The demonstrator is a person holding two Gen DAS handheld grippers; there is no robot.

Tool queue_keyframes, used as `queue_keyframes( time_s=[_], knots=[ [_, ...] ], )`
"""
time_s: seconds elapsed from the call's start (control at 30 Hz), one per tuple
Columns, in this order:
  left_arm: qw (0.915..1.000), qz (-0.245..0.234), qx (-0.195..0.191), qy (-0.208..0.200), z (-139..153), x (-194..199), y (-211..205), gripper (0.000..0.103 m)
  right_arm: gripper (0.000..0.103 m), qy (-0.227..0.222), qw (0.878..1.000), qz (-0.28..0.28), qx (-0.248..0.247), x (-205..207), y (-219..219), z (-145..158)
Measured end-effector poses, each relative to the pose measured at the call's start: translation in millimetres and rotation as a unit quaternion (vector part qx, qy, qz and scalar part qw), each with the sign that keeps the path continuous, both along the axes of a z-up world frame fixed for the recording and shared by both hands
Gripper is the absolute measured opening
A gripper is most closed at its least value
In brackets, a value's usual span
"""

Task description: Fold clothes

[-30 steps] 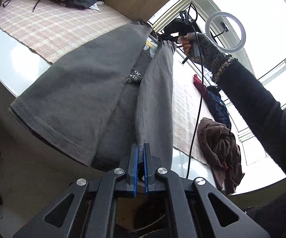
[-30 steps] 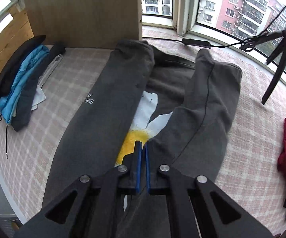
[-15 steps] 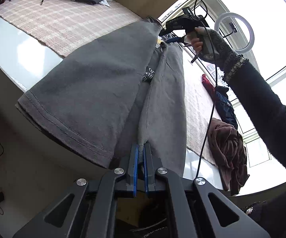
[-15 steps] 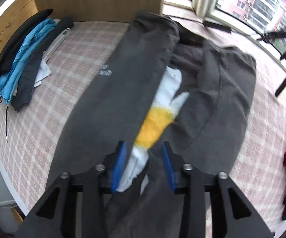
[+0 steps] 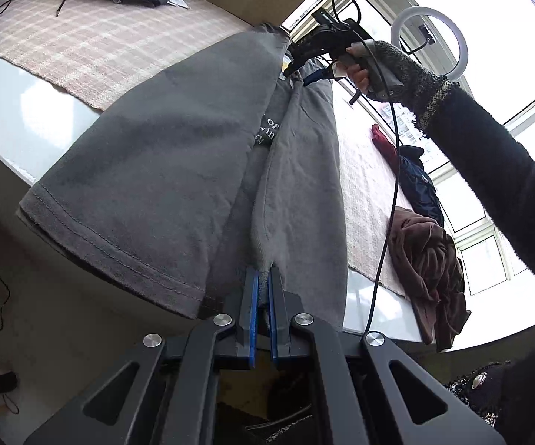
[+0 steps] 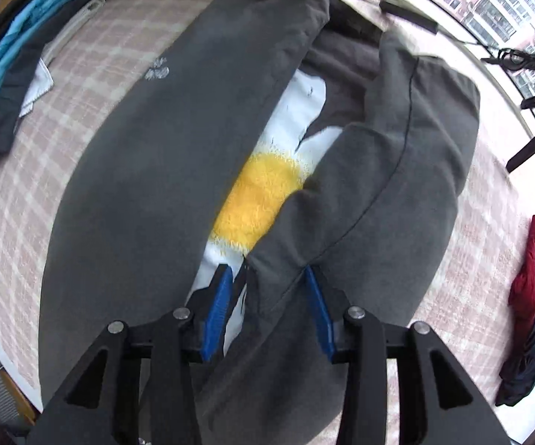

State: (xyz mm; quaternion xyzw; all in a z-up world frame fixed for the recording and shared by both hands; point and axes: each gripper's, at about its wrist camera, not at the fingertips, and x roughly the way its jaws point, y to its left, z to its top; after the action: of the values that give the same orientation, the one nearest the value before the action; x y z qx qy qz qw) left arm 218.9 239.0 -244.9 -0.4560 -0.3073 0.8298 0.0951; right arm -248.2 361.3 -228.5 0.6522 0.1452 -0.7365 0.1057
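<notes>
A dark grey sweatshirt [image 5: 149, 170] lies on the checked cloth [image 5: 82, 48] with both sides folded inward. A yellow and white flower print [image 6: 260, 200] shows between the folds. My left gripper [image 5: 262, 282] is shut on the edge of the right-hand fold at the near hem, which hangs over the table edge. My right gripper [image 6: 267, 278] points down over the sweatshirt [image 6: 149, 185], jaws open, with a ridge of the grey fold lying loose between its blue pads [image 6: 217, 296]. In the left wrist view a gloved hand [image 5: 364, 70] holds the right gripper [image 5: 297, 76] at the far end.
Folded clothes, blue on top, are stacked at the far left [image 6: 4, 85]. A brown garment [image 5: 430, 259] and red and navy clothes [image 6: 534, 296] lie at the right. A ring light [image 5: 430, 37], a tripod [image 6: 534, 111] and a hanging cable [image 5: 389, 204] stand near the window.
The right gripper let go of the grey fold and opened, then sank a little closer to the sweatshirt. The left gripper kept its hold and place.
</notes>
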Motion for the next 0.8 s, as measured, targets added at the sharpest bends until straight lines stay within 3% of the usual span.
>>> queue_keyframes(
  time_s=[0.03, 0.07, 0.1, 0.33, 0.53, 0.67, 0.8],
  knots=[
    [1.0, 0.0, 0.005, 0.001, 0, 0, 0, 0.004, 0.031, 0.005, 1.0, 0.001, 0.003, 2, 0, 2],
    [1.0, 0.001, 0.01, 0.002, -1, 1, 0, 0.004, 0.007, 0.01, 1.0, 0.001, 0.007, 4, 0, 5],
    [0.9999, 0.004, 0.014, 0.005, -1, 3, -1, 0.004, 0.006, 0.015, 1.0, 0.002, 0.01, 6, 0, 7],
    [0.9996, 0.016, 0.019, 0.013, 5, 19, -9, 0.004, 0.006, 0.035, 0.999, -0.001, -0.008, 20, 0, 32],
    [0.9997, 0.023, 0.012, 0.002, -5, 19, -20, 0.004, 0.006, 0.047, 0.999, -0.004, -0.009, 24, -10, 33],
    [0.9997, 0.012, 0.008, -0.021, -14, 15, -17, 0.005, 0.011, 0.027, 0.998, -0.001, -0.05, 22, -6, 38],
    [0.9997, 0.005, -0.001, -0.026, -5, 22, -23, 0.005, 0.017, 0.056, 0.989, -0.01, -0.134, 55, 34, 89]
  ],
)
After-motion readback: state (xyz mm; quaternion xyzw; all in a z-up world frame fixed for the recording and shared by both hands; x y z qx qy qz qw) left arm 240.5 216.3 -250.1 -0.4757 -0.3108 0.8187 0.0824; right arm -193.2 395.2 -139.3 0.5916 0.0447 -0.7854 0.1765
